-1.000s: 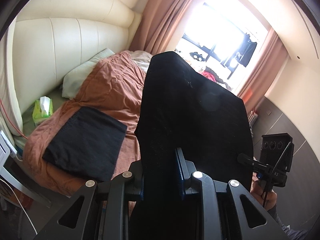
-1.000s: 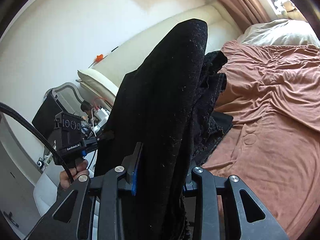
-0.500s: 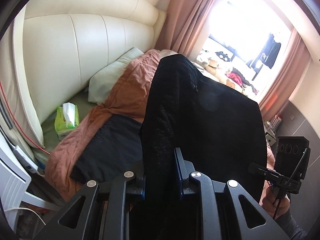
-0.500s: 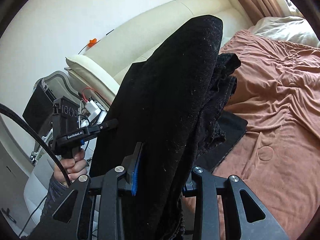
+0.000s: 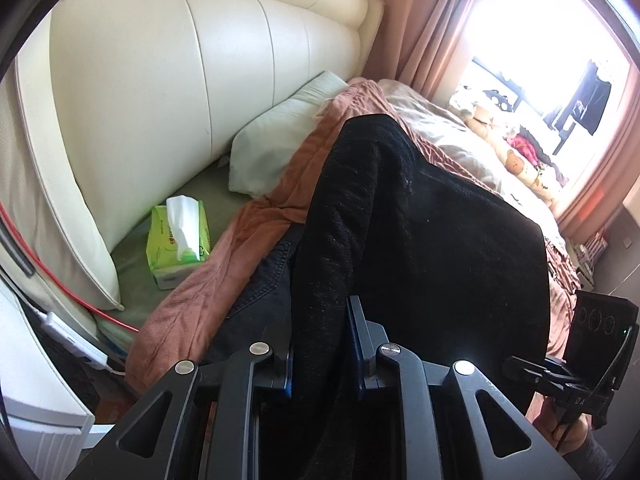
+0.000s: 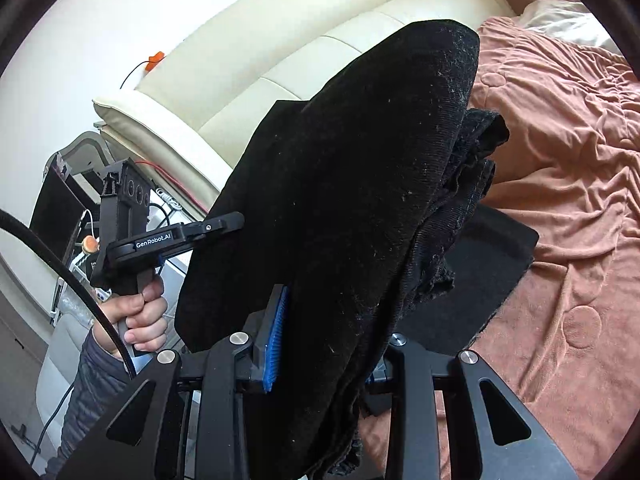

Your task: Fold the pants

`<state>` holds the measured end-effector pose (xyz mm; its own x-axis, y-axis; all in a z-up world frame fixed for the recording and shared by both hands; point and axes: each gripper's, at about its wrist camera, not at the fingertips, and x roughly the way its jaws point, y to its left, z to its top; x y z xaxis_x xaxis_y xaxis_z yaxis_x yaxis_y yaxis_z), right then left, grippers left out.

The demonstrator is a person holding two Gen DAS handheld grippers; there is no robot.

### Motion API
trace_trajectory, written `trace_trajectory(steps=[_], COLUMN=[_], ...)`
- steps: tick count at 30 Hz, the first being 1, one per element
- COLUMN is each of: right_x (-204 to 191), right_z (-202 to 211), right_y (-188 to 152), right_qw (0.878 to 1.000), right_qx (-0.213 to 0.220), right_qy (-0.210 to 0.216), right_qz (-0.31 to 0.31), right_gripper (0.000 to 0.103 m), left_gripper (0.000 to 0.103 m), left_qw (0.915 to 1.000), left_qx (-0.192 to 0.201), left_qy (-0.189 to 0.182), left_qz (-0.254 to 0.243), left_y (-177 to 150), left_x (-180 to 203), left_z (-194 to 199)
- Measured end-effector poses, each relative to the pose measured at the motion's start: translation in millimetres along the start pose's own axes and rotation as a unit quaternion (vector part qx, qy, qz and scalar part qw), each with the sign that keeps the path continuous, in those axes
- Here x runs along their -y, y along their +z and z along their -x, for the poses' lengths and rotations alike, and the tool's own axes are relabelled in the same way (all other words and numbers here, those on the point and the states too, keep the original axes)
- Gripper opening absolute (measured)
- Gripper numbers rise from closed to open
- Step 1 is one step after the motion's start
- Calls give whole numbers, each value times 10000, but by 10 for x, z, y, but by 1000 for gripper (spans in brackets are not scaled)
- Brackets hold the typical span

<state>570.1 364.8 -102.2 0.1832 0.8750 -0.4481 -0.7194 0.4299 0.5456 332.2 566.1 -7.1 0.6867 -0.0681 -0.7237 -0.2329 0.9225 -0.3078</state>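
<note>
A folded pair of black pants [image 5: 420, 240] hangs stretched between my two grippers above the bed. My left gripper [image 5: 322, 344] is shut on one edge, the cloth bunched between its blue pads. The right gripper [image 6: 324, 360] is shut on the other edge of the pants [image 6: 360, 184], whose thick layers drape over its fingers. In the right wrist view a hand holds the left gripper [image 6: 230, 222] at the cloth's left edge. The right gripper [image 5: 532, 372] shows at the lower right of the left wrist view.
A second folded black garment [image 5: 260, 292] [image 6: 492, 264] lies on the rust-coloured blanket [image 6: 560, 160] under the held pants. Cream headboard [image 5: 160, 80], pale pillow [image 5: 280, 148] and green tissue pack [image 5: 176, 240] stand beyond. A red cable [image 5: 60, 272] runs by the bedside.
Both grippers have carried the pants toward the headboard and a little lower. The folded garment on the bed is now mostly under the held pants. Both grips are unchanged.
</note>
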Motion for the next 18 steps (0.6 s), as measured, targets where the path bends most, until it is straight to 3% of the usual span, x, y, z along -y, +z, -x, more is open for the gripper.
trace_trajectory(steps=[18], right_x=[348], right_z=[-785], right_y=[-40], right_qw=[9987], right_qx=[-386], right_qy=[-104], right_qz=[-325], right_gripper=[28], left_gripper=[21], left_qw=[9970], left_qx=[-641], left_qy=[415], left_qz=[-141], left_y=[210], left_x=[-217], left_z=[-1203])
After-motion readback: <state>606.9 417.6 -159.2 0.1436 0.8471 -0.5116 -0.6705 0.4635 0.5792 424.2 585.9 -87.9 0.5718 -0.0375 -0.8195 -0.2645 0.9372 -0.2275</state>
